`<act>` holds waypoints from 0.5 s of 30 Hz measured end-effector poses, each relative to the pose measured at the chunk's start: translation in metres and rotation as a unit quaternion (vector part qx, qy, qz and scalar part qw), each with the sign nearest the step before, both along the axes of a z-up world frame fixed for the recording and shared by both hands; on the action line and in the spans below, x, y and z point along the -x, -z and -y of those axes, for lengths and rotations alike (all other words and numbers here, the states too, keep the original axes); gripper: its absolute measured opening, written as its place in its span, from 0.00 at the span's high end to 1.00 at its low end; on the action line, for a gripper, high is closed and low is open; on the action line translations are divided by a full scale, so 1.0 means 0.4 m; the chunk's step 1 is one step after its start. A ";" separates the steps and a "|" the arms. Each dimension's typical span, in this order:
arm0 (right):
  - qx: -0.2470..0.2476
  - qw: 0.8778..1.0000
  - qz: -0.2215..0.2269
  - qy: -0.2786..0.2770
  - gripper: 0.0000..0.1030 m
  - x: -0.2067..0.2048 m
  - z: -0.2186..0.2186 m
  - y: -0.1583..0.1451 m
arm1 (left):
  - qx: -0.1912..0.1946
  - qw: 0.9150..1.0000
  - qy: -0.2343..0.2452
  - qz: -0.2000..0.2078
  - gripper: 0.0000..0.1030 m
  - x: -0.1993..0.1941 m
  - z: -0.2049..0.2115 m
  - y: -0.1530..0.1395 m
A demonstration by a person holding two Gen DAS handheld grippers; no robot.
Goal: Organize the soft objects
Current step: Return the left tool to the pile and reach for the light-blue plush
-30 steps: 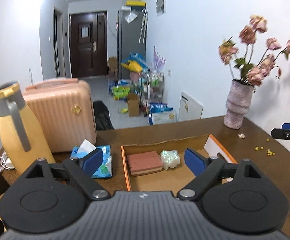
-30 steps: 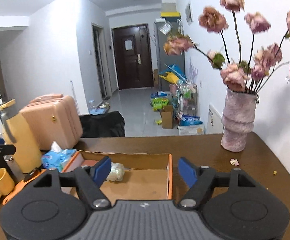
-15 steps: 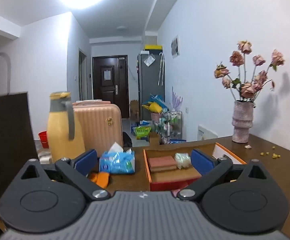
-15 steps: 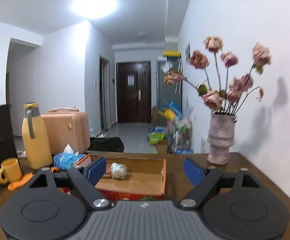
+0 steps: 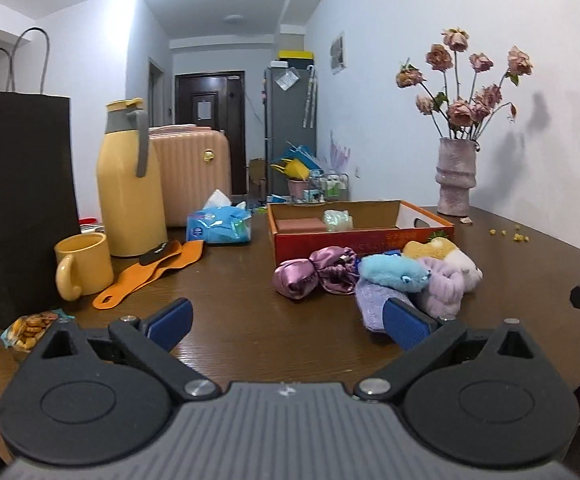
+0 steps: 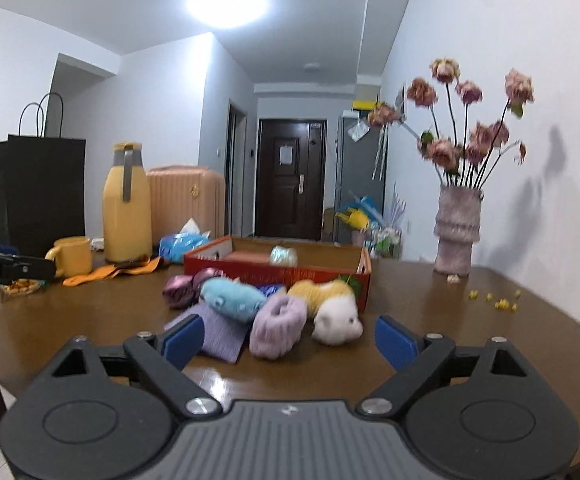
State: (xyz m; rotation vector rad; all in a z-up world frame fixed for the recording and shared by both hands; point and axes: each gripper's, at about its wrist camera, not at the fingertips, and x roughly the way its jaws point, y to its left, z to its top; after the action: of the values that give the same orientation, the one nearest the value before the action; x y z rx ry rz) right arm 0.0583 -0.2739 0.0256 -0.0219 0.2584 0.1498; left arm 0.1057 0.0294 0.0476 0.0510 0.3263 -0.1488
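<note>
Dark wood is stretching across the table [image 6: 430, 320], with a hallway running away behind it and a vase of dried roses [image 6: 456, 236] standing by the wall. An open cardboard box [image 6: 290, 270] is sitting mid-table, already holding a reddish sponge [image 5: 300, 225] and a pale wrapped ball [image 6: 284, 256], while the remaining soft objects are lying in a heap just in front of its near wall: a blue plush [image 6: 232, 300], a lilac knitted roll [image 6: 278, 326], a white and yellow plush [image 6: 336, 312], a purple cloth [image 6: 218, 334] and satin scrunchies [image 5: 314, 278]. The right claw [image 6: 288, 338] is facing this heap squarely, its jaws opening with nothing yet between them, the lilac roll lying straight ahead with its long axis pointing roughly toward the camera. The left claw [image 5: 290, 320] is standing wide apart and empty, aimed at bare table, with the heap sitting off to its right side near its right finger. Judging by this, the right hand seems better lined up for the first pick, and the box is waiting directly beyond the heap.
</note>
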 end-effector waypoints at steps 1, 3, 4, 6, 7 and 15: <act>0.000 1.000 -0.001 0.003 0.11 -0.007 0.003 0.000 | 0.001 1.000 0.001 0.000 0.00 -0.006 0.003 0.000; -0.005 1.000 0.001 0.010 0.11 -0.016 0.007 0.000 | 0.005 1.000 0.002 -0.002 0.00 -0.015 0.002 0.004; -0.011 1.000 0.000 0.011 0.11 -0.024 0.011 0.000 | 0.007 1.000 0.004 -0.006 0.00 -0.024 0.004 0.007; -0.021 1.000 -0.008 0.005 0.11 -0.041 0.015 0.006 | 0.006 1.000 0.005 -0.019 0.00 -0.045 0.009 0.018; -0.025 1.000 -0.013 0.000 0.12 -0.053 0.017 0.008 | 0.004 1.000 0.005 -0.024 0.00 -0.060 0.016 0.022; -0.078 0.993 -0.073 -0.059 0.49 -0.192 0.005 0.050 | 0.060 0.993 0.032 -0.094 0.01 -0.255 0.078 0.035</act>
State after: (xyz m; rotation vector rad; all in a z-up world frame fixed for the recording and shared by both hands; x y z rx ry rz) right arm 0.1350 -0.2758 0.0056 0.1296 0.3910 0.2901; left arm 0.2079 -0.0016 0.0336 -0.0728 0.5027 -0.2372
